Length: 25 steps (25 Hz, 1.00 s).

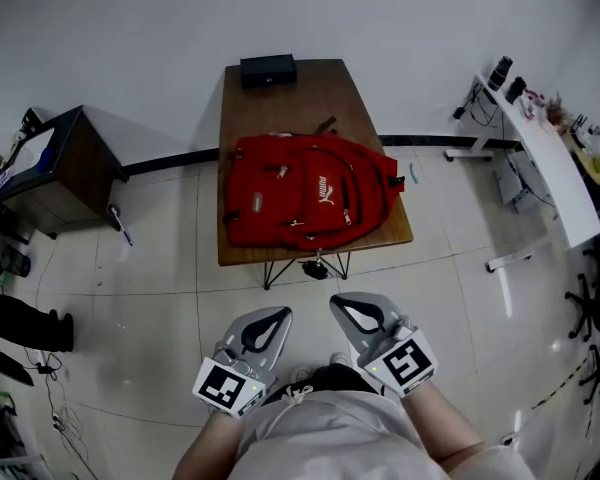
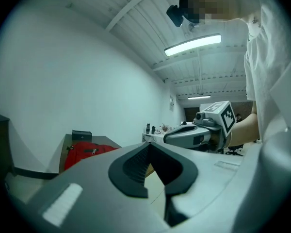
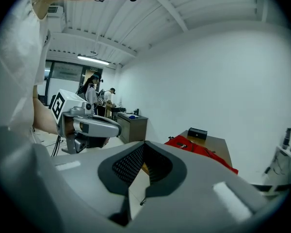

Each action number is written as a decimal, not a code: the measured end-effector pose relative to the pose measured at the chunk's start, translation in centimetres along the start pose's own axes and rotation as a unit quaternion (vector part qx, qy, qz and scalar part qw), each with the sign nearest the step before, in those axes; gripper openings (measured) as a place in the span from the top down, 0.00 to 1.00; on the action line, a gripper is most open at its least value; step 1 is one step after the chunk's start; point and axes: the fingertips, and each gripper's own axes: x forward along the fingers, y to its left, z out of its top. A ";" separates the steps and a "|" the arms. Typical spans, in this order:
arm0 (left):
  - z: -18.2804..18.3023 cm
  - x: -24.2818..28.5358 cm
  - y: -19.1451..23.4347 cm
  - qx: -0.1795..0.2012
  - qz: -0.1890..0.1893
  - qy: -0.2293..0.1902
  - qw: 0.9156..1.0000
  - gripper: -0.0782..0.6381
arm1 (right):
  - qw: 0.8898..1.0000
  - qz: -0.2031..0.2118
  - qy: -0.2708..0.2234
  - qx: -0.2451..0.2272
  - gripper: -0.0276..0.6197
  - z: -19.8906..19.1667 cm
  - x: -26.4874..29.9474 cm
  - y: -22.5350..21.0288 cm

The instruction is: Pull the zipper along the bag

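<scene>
A red backpack [image 1: 310,193] lies flat on a small wooden table [image 1: 320,88] ahead of me, with its zippers facing up. My left gripper [image 1: 280,314] and right gripper [image 1: 340,302] hang side by side close to my body, well short of the table, over the tiled floor. Both are shut with nothing between their jaws. In the left gripper view the backpack [image 2: 87,152] shows far off past the left gripper [image 2: 149,144]. It also lies beyond the right gripper [image 3: 144,143] in the right gripper view, as a red backpack [image 3: 203,152] on the table.
A black box [image 1: 268,69] sits at the table's far end. A dark cabinet [image 1: 55,163] stands to the left and a white desk [image 1: 550,158] with clutter to the right. Cables and gear lie on the floor at the far left. People stand at a far bench [image 3: 99,101].
</scene>
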 end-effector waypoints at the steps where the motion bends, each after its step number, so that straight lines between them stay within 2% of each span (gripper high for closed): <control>1: 0.3 0.0 -0.1 0.004 0.002 -0.003 1.000 0.88 | 1.000 -0.002 -0.003 0.005 0.95 0.0 -0.2 0.1; 12: 1.8 1.2 -2.4 0.015 0.013 -0.016 1.000 0.88 | 1.000 0.003 -0.012 0.005 0.95 0.0 -2.3 -0.1; 25: 1.6 1.4 -3.4 0.013 0.025 -0.013 1.000 0.88 | 1.000 0.005 -0.019 0.017 0.95 -0.5 -3.5 -0.5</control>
